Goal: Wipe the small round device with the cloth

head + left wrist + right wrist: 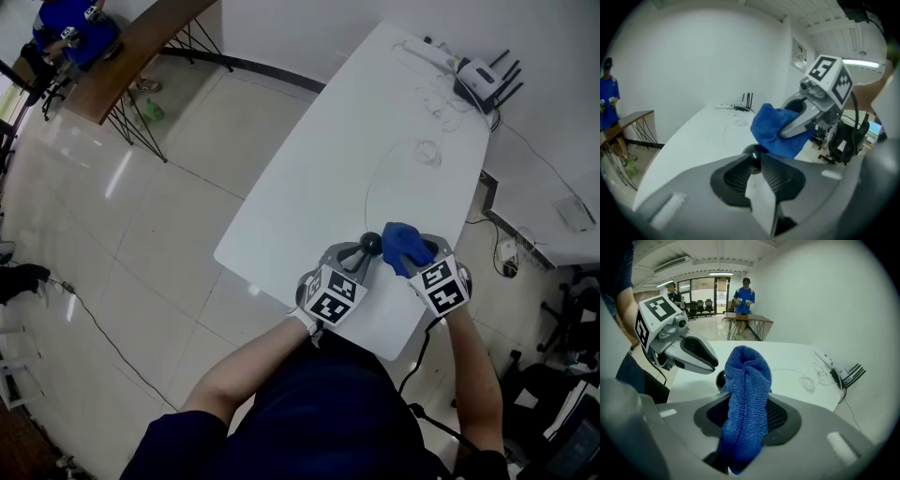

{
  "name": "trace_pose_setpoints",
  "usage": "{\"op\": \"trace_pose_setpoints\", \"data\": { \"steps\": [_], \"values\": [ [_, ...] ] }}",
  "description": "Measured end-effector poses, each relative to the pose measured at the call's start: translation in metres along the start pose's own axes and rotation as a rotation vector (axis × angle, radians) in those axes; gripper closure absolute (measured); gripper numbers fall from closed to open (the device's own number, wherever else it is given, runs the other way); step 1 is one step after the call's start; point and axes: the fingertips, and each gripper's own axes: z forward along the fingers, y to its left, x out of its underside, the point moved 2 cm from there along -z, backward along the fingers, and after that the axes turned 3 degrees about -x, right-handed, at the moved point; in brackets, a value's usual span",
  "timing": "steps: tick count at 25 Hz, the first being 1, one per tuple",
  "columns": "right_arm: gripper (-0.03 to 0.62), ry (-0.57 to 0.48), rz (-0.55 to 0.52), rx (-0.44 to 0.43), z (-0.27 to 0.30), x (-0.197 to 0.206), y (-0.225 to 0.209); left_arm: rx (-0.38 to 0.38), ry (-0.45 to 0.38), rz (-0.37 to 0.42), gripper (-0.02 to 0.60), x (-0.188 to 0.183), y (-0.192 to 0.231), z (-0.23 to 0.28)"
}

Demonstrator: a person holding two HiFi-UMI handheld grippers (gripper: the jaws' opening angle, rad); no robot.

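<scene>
**Round device pinched on the left, cloth bunched on the right**

The small round device [752, 152] is a glossy black ball with no long axis to read. It sits above the near end of the white worktop [356, 159], nipped between the ribbed dark pads of the left hand-held gripper [754, 161], whose jaws are drawn in narrow on it.

The cloth [745, 394] is blue, nubbly microfibre gathered into a thick roll. Its length runs along the jaws of the right hand-held gripper [747, 401], and its folded top juts past the tips. Those jaws stand moderately spread, pinching the roll.

From the head view the cloth lies just to the right of the device – whether they touch cannot be told.

A black router [483, 80] and a thin white cable [422, 150] lie at the worktop's far end.
</scene>
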Motion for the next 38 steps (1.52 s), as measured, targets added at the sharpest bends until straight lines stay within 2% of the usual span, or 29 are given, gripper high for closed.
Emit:
{"op": "trace_pose_setpoints", "data": {
  "steps": [5,12,17,22,25,29,33,35,38],
  "values": [
    [0.431,0.076,0.019,-0.147,0.032,0.025,-0.012,0.016,0.02,0.001,0.515,0.001,-0.006,0.004],
    [0.431,0.171,0.101,-0.216,0.076,0.061,-0.005,0.013,0.042,-0.007,0.515,0.007,-0.009,0.006],
    [0.431,0.27,0.064,-0.185,0.095,0.083,0.009,0.009,0.043,-0.017,0.515,0.012,-0.01,0.003],
    [0.433,0.202,0.058,-0.103,0.069,0.061,-0.001,0.003,0.037,-0.015,0.515,0.015,-0.009,-0.007],
    [0.433,0.119,-0.042,-0.003,0.035,0.029,-0.013,-0.004,0.027,-0.01,0.515,0.014,-0.006,-0.01],
    [0.433,0.004,-0.332,0.097,-0.007,-0.027,-0.002,-0.001,0.017,-0.003,0.515,0.011,-0.002,-0.011],
    [0.433,0.059,-0.581,0.09,-0.001,-0.034,0.025,0.01,0.013,0.034,0.515,0.005,-0.007,-0.008],
    [0.433,0.098,-0.621,0.072,0.008,-0.028,0.028,0.019,0.021,0.079,0.515,0.004,-0.012,-0.004],
    [0.433,0.112,-0.6,0.071,0.014,-0.029,0.015,0.027,0.031,0.135,0.514,0.004,-0.017,0.001]
  ]
}}
